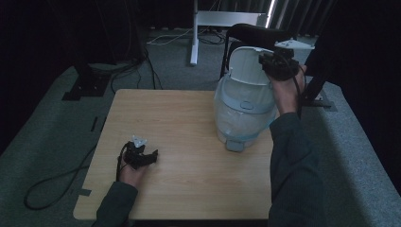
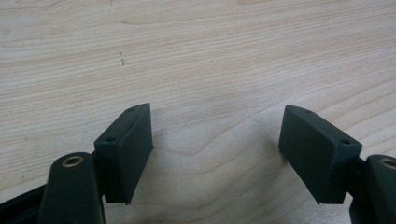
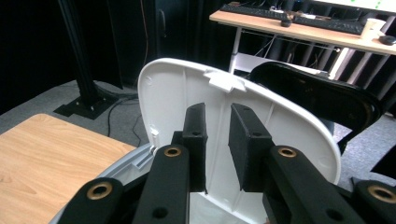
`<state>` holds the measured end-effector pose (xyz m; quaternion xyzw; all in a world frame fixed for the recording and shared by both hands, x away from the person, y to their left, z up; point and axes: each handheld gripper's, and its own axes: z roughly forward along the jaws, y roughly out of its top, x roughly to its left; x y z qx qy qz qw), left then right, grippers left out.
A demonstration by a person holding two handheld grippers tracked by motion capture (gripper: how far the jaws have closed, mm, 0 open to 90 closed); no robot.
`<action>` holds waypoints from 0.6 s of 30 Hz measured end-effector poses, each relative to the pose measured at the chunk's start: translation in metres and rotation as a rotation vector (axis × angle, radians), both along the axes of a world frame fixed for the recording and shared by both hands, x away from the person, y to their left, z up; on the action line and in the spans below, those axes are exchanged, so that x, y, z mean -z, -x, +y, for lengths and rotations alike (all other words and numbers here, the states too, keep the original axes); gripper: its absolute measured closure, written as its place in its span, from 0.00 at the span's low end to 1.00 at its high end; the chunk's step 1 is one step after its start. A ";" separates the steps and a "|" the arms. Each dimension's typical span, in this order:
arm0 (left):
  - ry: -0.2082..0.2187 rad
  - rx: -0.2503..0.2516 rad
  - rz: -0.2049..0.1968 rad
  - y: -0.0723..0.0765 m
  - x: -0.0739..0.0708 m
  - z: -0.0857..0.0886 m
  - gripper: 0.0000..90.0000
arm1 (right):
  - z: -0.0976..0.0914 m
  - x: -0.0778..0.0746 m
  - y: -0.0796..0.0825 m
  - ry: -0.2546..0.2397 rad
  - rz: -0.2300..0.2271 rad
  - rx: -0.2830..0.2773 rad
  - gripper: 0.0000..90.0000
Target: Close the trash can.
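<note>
At the table's far right edge, the right gripper (image 3: 217,140), jaws nearly closed on nothing, faces the bin's raised lid (image 3: 187,93); the left gripper (image 2: 215,154) rests wide open, empty.

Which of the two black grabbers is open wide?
The left gripper, down over the bare wooden table; its jaws gape apart. The right gripper is nearly closed at the white bin lid.

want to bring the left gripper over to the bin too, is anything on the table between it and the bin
Nothing visible stands in the way. The left gripper rests open on the table, and only bare wood lies between it and the white bin at the far right. The right gripper is already at the bin's raised lid.
</note>
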<state>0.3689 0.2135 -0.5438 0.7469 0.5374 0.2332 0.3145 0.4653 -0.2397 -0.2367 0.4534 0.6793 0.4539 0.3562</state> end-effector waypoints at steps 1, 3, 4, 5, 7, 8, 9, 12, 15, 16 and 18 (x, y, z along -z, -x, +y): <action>0.000 0.000 0.000 0.000 0.000 0.000 0.29 | 0.001 -0.001 0.000 -0.003 -0.001 0.001 0.85; 0.001 -0.001 0.000 0.000 0.000 0.000 0.29 | 0.002 -0.003 -0.001 -0.002 -0.005 0.004 0.86; 0.001 0.000 -0.001 0.000 0.000 0.000 0.29 | 0.003 -0.004 -0.002 -0.001 -0.006 0.004 0.86; 0.001 0.000 -0.001 0.000 0.000 0.000 0.29 | 0.003 -0.004 -0.002 -0.001 -0.006 0.004 0.86; 0.000 -0.001 -0.001 0.000 0.000 0.000 0.29 | 0.005 -0.006 -0.004 0.006 -0.012 0.009 0.87; 0.000 0.000 -0.001 0.000 0.000 0.000 0.29 | 0.006 -0.007 -0.004 0.004 -0.013 0.010 0.88; -0.001 0.000 0.000 0.000 0.000 0.000 0.29 | 0.006 -0.007 -0.005 0.004 -0.013 0.013 0.88; 0.000 0.000 0.000 0.000 0.000 0.000 0.29 | 0.007 -0.008 -0.006 0.002 -0.015 0.014 0.89; 0.000 0.000 0.000 0.000 0.000 0.000 0.29 | 0.008 -0.011 -0.007 -0.005 -0.024 0.029 0.93; 0.000 0.000 0.000 0.000 0.000 0.000 0.29 | 0.008 -0.011 -0.008 -0.009 -0.020 0.032 0.94; 0.000 0.000 0.000 0.000 0.000 0.000 0.29 | 0.009 -0.012 -0.010 -0.005 -0.019 0.038 0.95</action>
